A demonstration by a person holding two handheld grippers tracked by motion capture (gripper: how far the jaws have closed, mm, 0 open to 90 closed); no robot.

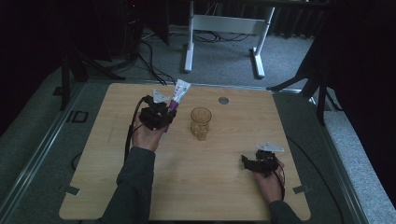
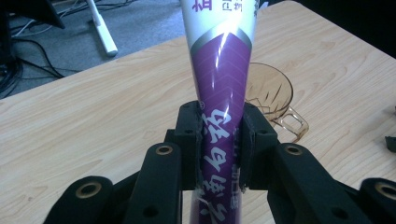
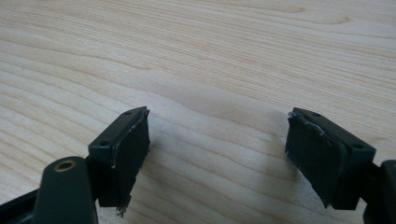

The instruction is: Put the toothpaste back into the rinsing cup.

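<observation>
Left gripper (image 1: pixel 164 112) is seen in the high view over the far-left part of the tabletop (image 1: pixel 187 186), carried by the left hand (image 1: pixel 145 135), whose sleeve comes in from the near edge. Its jaws are clamped on a purple-and-white tube (image 1: pixel 178 95); the tube's white end is pointed toward the far edge and tilted up off the wood.

In the left gripper view the tube (image 2: pixel 223 93) is pinched between the two black pads (image 2: pixel 189 140) at its purple lower part, white printed characters showing on the purple band between the pads. The tube widens above the grip into a white section with printed lettering, cut off by the top of the frame.

An amber glass cup (image 1: pixel 201 122) is stood upright near the middle of the tabletop, just to the right of the left gripper and apart from it. In the left gripper view the cup (image 2: pixel 273 93) is seen behind the tube, its open mouth and cut pattern visible, a handle on its near side.

Right gripper (image 1: pixel 254 163) is rested low near the near-right corner of the tabletop, held by the right hand (image 1: pixel 270 179), well apart from the cup. In the right gripper view its jaws are spread wide, with bare wood grain (image 3: pixel 210 70) between the pads (image 3: pixel 128 149); nothing is held.

A small round grey disc (image 1: pixel 223 100) is set in the wood near the far edge.
</observation>
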